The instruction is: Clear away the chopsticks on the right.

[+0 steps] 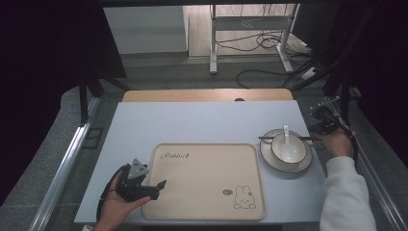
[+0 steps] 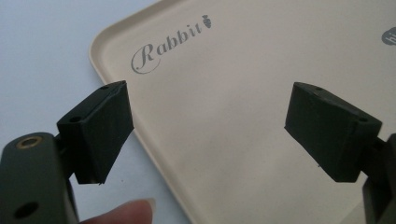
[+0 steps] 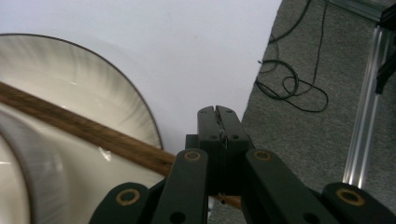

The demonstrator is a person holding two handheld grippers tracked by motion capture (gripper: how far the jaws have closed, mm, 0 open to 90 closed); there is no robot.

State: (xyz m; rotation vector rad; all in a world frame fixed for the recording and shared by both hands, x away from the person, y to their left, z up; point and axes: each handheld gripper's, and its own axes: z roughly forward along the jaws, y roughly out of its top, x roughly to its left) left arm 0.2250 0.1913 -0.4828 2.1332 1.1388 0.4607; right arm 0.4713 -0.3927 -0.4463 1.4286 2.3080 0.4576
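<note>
A beige tray (image 1: 207,192) printed with "Rabbit" and a bunny lies at the front of the white table. My left gripper (image 1: 153,185) rests at the tray's left edge, open, with only bare tray (image 2: 233,116) between its jaws (image 2: 210,130). To the right stands a white plate (image 1: 267,159) holding a bowl (image 1: 288,150) with a white spoon (image 1: 286,132) in it. Brown chopsticks (image 1: 267,138) lie across the bowl's rim. My right gripper (image 1: 323,127) is at their right end, jaws (image 3: 217,114) pressed together, and the chopsticks (image 3: 93,133) run in between them beside the plate (image 3: 93,79).
The table's right edge is just past the plate, with grey floor, loose cables (image 3: 289,88) and an aluminium rail (image 3: 364,126) beyond. A wooden board (image 1: 207,95) lies along the table's far edge. A desk frame (image 1: 250,29) stands farther back.
</note>
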